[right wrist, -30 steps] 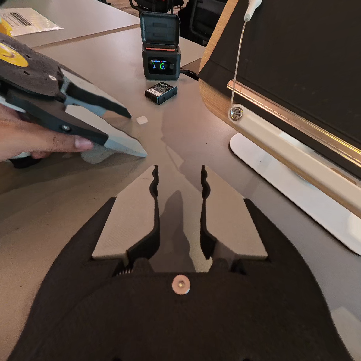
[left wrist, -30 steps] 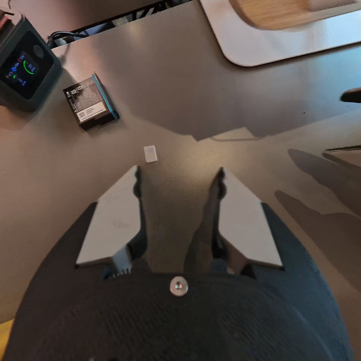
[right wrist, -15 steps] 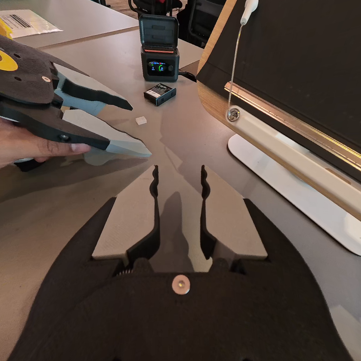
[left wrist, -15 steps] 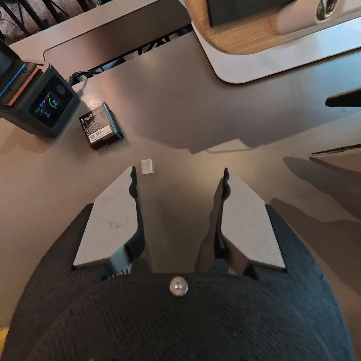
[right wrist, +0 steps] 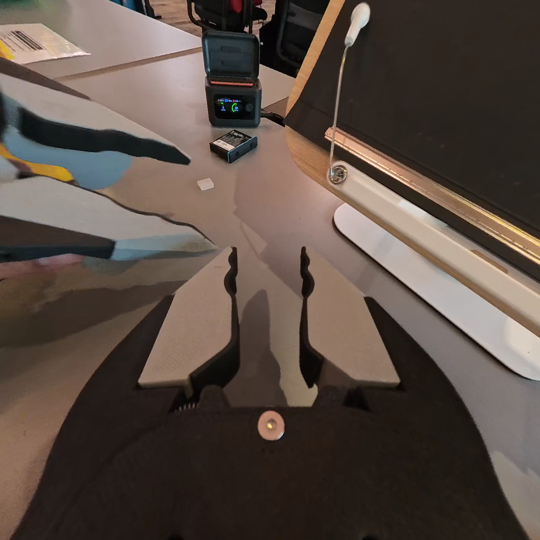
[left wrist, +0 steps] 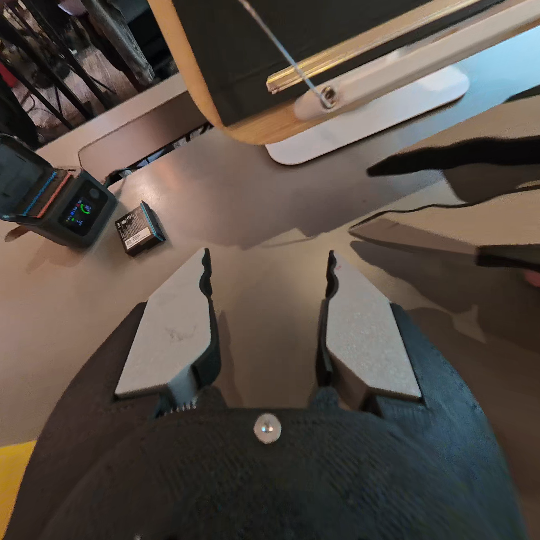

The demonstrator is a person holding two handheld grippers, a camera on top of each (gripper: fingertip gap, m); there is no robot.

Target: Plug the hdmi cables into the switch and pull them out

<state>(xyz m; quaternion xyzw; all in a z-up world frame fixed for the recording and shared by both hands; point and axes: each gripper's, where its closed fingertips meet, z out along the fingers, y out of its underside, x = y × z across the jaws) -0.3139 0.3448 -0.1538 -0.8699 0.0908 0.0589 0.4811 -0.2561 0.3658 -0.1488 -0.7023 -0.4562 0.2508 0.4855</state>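
Grey table (right wrist: 122, 96): wood-framed dark panel (right wrist: 438, 87) at right. Charging case (right wrist: 232, 99), lid open, contents not discernible; battery (right wrist: 233, 145) lies just before it. Left gripper (left wrist: 267, 252) and right gripper (right wrist: 267, 249): fingers apart, empty. HDMI cables, switch: not visible.

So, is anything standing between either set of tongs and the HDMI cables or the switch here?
Cannot be judged: neither view shows a cable or the switch. Both the left tongs and the right tongs are open and empty over bare table; ahead lie only a small battery and a charger case.
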